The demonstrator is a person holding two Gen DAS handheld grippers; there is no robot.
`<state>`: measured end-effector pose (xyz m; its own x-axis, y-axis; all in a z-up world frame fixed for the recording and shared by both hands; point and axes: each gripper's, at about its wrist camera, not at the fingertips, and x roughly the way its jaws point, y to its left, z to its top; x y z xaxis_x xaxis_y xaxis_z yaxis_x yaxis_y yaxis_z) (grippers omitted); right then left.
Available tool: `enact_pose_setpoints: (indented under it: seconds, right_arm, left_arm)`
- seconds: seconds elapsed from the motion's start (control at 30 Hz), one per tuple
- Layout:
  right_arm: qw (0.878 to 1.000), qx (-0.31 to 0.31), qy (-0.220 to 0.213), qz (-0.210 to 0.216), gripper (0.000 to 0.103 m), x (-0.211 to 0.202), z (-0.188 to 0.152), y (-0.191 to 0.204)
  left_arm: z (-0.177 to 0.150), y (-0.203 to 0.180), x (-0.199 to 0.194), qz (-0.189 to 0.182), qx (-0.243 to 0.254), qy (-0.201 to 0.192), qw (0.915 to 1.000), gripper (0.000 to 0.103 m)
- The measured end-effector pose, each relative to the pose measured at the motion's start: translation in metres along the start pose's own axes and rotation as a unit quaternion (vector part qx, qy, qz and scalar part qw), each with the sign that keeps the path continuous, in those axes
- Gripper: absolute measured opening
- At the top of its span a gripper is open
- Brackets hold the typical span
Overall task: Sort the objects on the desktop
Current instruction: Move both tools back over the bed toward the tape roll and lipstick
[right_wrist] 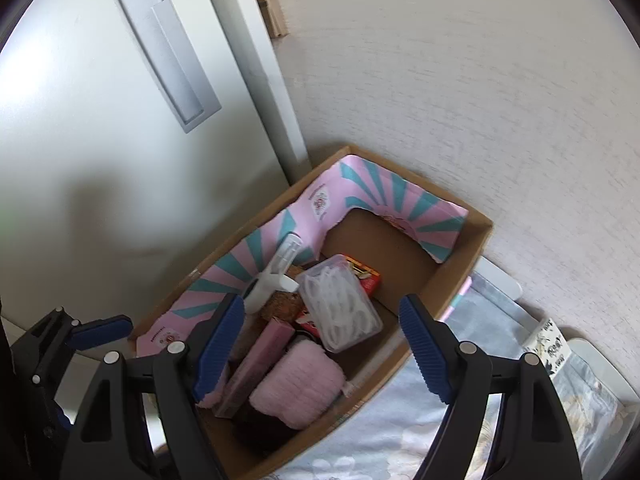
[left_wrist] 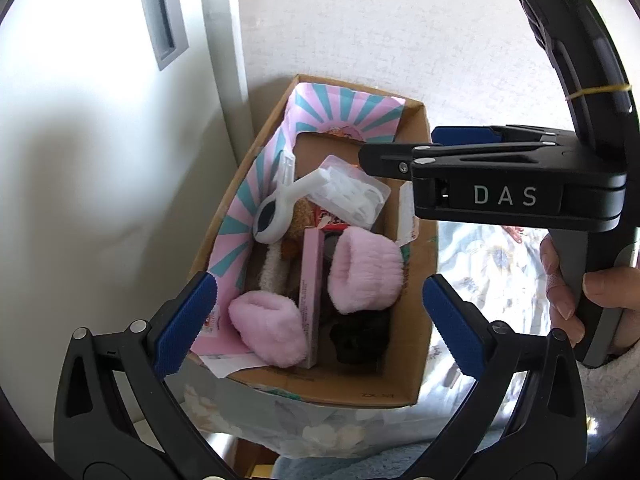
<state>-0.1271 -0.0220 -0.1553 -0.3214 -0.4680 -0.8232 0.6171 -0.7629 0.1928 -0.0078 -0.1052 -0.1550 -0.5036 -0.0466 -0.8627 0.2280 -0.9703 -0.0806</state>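
Above the box (left_wrist: 404,396), both claws poised, spread and empty: left gripper (left_wrist: 320,320) straddling the near end, right gripper (right_wrist: 322,344) over the middle, probably choosing a pick. Tucked into the wall corner, likely to keep clutter off the cloth (right_wrist: 404,432). Inside: pink cuffs (left_wrist: 364,270) at 6 o'clock, clear case (right_wrist: 340,308) and white clip (right_wrist: 276,272) near centre, striped card (right_wrist: 400,204) lining 9 to 12 o'clock.
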Motion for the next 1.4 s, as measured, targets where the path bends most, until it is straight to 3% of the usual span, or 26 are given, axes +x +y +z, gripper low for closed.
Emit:
enact_pose_setpoints:
  seconds: [0.37, 0.67, 0.93, 1.17, 1.33, 1.4]
  right_arm:
    - [0.999, 0.018, -0.026, -0.004, 0.077, -0.029, -0.014, -0.019]
    - [0.996, 0.055, -0.059, -0.028, 0.077, -0.072, -0.041, -0.051]
    - [0.99, 0.103, -0.066, -0.068, 0.077, -0.106, -0.084, -0.09]
    - [0.989, 0.125, -0.046, -0.058, 0.077, -0.116, -0.132, -0.109]
    - [0.99, 0.121, -0.034, -0.061, 0.077, -0.119, -0.159, -0.114]
    - [0.991, 0.113, -0.027, -0.072, 0.077, -0.118, -0.168, -0.113]
  left_arm:
    - [-0.005, -0.019, -0.009, -0.004, 0.02, -0.002, 0.9998, 0.102]
    - [-0.01, -0.055, -0.03, -0.037, 0.064, -0.025, 0.9969, 0.102]
    - [-0.028, -0.105, -0.035, -0.064, 0.137, -0.021, 0.9882, 0.103]
    - [-0.055, -0.141, -0.022, -0.067, 0.194, 0.001, 0.9786, 0.102]
    - [-0.077, -0.151, -0.008, -0.124, 0.207, 0.034, 0.9698, 0.102]
    - [-0.088, -0.155, -0.004, -0.126, 0.212, 0.031, 0.9687, 0.102]
